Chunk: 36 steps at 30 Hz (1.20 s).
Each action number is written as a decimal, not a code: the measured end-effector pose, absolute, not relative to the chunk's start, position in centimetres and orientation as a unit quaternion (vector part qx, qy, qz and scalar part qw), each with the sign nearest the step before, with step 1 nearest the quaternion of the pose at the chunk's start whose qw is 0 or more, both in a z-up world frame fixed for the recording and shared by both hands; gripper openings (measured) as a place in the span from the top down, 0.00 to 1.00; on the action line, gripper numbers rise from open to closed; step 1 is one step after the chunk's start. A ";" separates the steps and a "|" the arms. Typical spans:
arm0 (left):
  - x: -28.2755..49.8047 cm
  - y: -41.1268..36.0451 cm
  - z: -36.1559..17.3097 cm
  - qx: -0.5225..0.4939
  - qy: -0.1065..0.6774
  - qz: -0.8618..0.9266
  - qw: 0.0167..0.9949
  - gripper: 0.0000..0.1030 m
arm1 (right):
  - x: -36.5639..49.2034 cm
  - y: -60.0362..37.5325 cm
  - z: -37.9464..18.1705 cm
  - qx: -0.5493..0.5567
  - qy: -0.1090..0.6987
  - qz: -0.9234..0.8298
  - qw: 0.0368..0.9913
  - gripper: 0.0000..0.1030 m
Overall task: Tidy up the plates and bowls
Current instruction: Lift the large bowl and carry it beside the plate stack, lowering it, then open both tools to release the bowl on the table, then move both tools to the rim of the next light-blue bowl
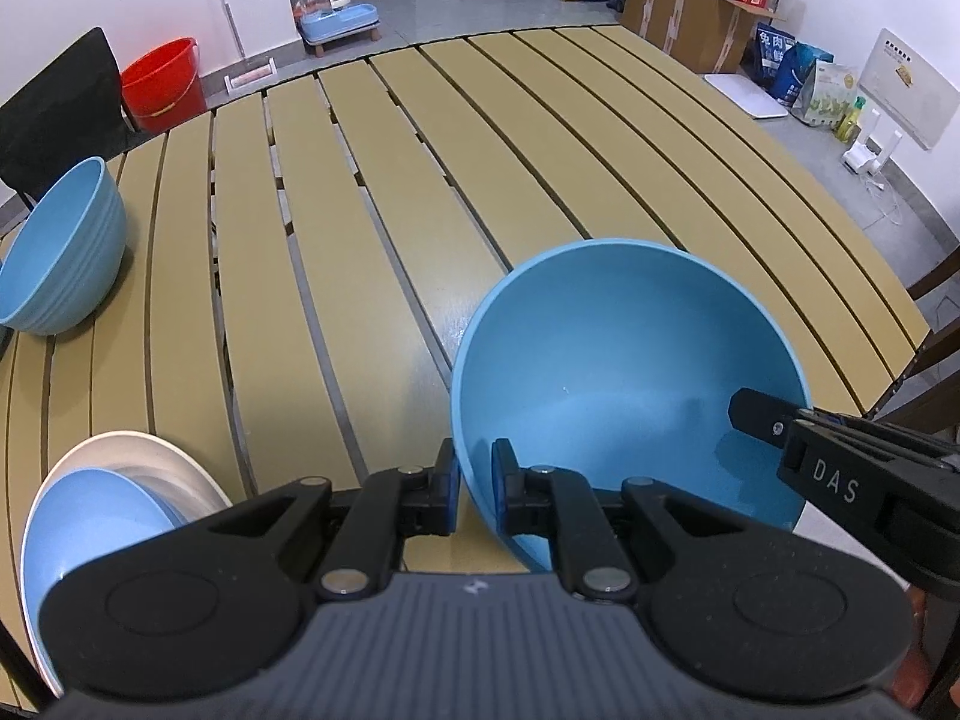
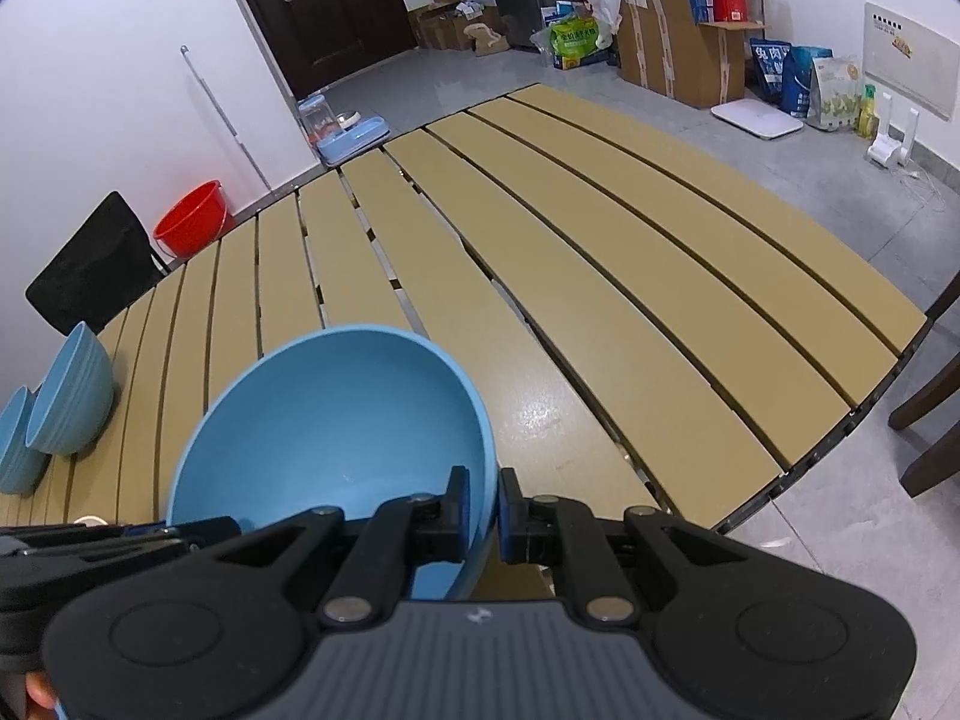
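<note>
A large plain blue bowl (image 1: 630,372) hangs tilted just above the tan slatted table (image 1: 372,192), held by both grippers. My left gripper (image 1: 474,474) is shut on its left rim, one pad inside and one outside. My right gripper (image 2: 483,501) is shut on the opposite rim of the same bowl (image 2: 336,420); in the left wrist view that right gripper (image 1: 807,417) reaches in from the right edge. A ribbed blue bowl (image 1: 60,252) stands at the table's left side. A white plate (image 1: 150,462) with a blue dish (image 1: 90,522) on it sits at the near left corner.
Two ribbed blue bowls (image 2: 72,396) stand side by side at the left in the right wrist view. A black chair (image 1: 60,114) and a red bucket (image 1: 162,84) are beyond the table's left end. Dark wooden chairs (image 2: 930,396) flank the right edge. Boxes and bags line the far wall.
</note>
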<state>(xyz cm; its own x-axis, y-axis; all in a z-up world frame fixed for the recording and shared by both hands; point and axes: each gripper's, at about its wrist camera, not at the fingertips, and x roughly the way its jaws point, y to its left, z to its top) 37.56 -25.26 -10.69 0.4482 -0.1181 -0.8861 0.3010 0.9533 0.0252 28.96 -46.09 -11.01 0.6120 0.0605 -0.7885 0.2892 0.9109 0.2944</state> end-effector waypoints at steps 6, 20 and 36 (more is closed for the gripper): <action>37.2 -24.6 -10.2 0.074 0.504 -0.138 0.850 0.81 | 28.9 -46.5 -11.1 0.211 0.437 -0.059 0.872 0.76; 33.6 -19.5 -5.0 0.059 0.415 -0.113 0.901 0.00 | 25.4 -46.0 -6.9 0.198 0.377 -0.029 0.904 0.09; 31.2 -14.3 -2.6 0.023 0.405 -0.087 0.910 0.00 | 23.3 -43.7 -3.9 0.183 0.361 -0.026 0.914 0.00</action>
